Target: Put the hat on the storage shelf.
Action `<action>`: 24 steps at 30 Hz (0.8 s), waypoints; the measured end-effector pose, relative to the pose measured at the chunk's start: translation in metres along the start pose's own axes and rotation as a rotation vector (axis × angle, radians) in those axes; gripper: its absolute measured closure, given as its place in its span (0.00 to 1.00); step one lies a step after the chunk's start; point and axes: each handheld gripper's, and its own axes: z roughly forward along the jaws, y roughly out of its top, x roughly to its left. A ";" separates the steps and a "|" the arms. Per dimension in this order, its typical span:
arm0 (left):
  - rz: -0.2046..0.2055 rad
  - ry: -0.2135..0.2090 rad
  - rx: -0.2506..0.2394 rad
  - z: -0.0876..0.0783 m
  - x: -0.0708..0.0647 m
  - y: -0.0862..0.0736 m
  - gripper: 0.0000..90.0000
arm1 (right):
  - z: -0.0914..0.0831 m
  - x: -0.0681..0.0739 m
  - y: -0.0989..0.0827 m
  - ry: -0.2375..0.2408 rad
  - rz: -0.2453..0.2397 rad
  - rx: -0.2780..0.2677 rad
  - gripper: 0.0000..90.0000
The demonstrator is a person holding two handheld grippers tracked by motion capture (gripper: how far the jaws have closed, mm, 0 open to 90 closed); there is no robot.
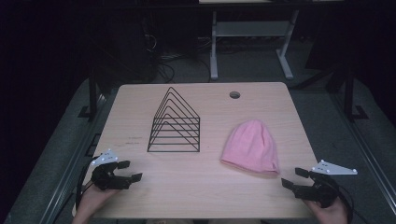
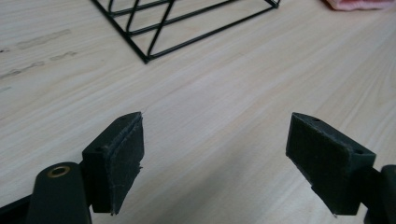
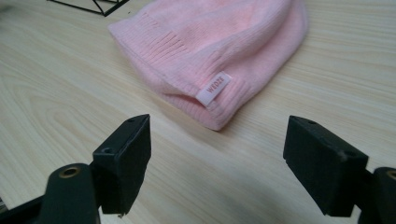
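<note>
Resting on the pale wooden worktop [image 1: 201, 186] are 2 things: 1 black wire rack [image 1: 174, 122] and 1 pink knitted beanie [image 1: 251, 147]. The rack stands upright left of the middle, a row of triangular wire frames joined by horizontal bars; the exact count of frames is hard to tell from the high view. The beanie lies flat to the right of the rack and apart from it, its ribbed open edge toward the person. 1 small white label [image 3: 213, 88] is sewn on that ribbed edge, seen in the right gripper view. 1 round hole [image 1: 235, 95] sits in the worktop near its far edge.

There are 2 grippers, 1 in each hand. The left gripper [image 1: 127, 171] is at the near left corner of the worktop, its jaws spread wide with nothing between them; its own view shows bare wood ahead and a corner of the rack beyond. The right gripper [image 1: 294, 178] is at the near right corner, just in front of the beanie and not touching it, its jaws likewise spread wide and empty. 1 grey 3-cornered plate tops each gripper.
</note>
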 end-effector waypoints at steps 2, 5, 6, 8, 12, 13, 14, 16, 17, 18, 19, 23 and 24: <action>-0.002 0.002 -0.001 0.000 0.001 0.000 0.21 | 0.002 0.000 0.002 0.011 -0.003 0.006 0.25; -0.005 0.007 0.000 0.001 0.004 0.000 0.21 | 0.008 0.001 0.012 0.051 0.004 0.023 0.21; -0.005 0.007 0.000 0.001 0.004 0.000 0.21 | 0.008 0.001 0.012 0.051 0.004 0.023 0.21; -0.015 0.003 -0.004 0.001 0.007 -0.001 0.21 | 0.011 0.001 0.021 0.062 -0.008 0.023 0.21; -0.015 0.004 0.006 0.003 0.009 -0.002 0.21 | 0.018 0.002 0.035 0.080 -0.029 0.048 0.21; -0.016 0.006 0.004 0.003 0.008 -0.001 0.21 | 0.022 0.001 0.043 0.086 -0.042 0.064 0.21; -0.016 0.006 0.004 0.003 0.008 -0.001 0.21 | 0.022 0.001 0.043 0.086 -0.042 0.064 0.21; -0.020 0.006 0.004 0.003 0.007 -0.002 0.21 | 0.030 0.000 0.054 0.097 -0.050 0.065 0.21; -0.015 0.006 0.006 0.003 0.007 -0.002 0.21 | 0.033 -0.001 0.058 0.100 -0.057 0.070 0.21; -0.013 0.005 0.006 0.002 0.006 -0.002 0.21 | 0.034 -0.001 0.061 0.104 -0.059 0.076 0.21; -0.013 0.005 0.006 0.002 0.006 -0.002 0.21 | 0.034 -0.001 0.061 0.104 -0.059 0.076 0.21; -0.010 0.011 0.005 0.001 0.005 -0.004 0.21 | 0.041 -0.002 0.073 0.125 -0.064 0.084 0.21; -0.012 0.008 0.003 0.000 0.004 -0.004 0.21 | 0.043 -0.002 0.079 0.131 -0.067 0.090 0.21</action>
